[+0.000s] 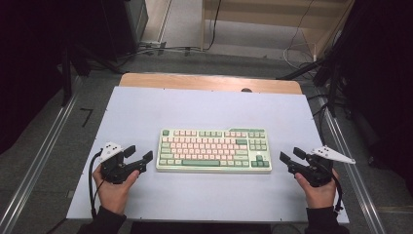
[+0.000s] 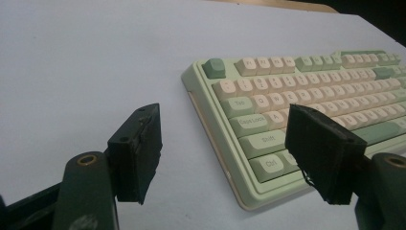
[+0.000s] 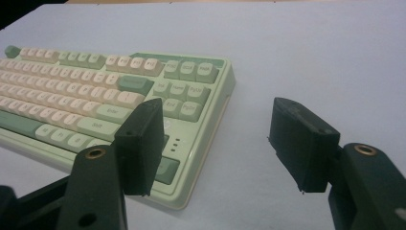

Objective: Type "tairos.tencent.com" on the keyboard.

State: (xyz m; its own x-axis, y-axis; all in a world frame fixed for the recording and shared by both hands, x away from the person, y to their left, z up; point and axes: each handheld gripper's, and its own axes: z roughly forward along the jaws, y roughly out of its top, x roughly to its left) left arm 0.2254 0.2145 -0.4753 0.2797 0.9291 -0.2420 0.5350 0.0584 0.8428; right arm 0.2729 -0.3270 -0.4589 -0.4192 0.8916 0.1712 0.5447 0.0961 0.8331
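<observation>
Mid-table, on the pale mat (image 1: 146,117), sits the keyboard (image 1: 214,150), square to the near edge, green case, pink and green keys. Flanked on both sides: left gripper (image 1: 137,158) just off its left end, jaws spread wide, holding nothing; right gripper (image 1: 292,156) just off its right end, jaws likewise parted and empty. Apart from the case on both sides, no contact yet. Looks like the approach step, lining up for a two-sided grab. From the left gripper (image 2: 222,153) view, keyboard (image 2: 306,110) corner lying between the jaws' line; from the right gripper (image 3: 222,146) view, keyboard (image 3: 119,100) edge behind the left-hand jaw. Next, probably: slide inward, straddle each short end low, then close evenly so nothing skews.
</observation>
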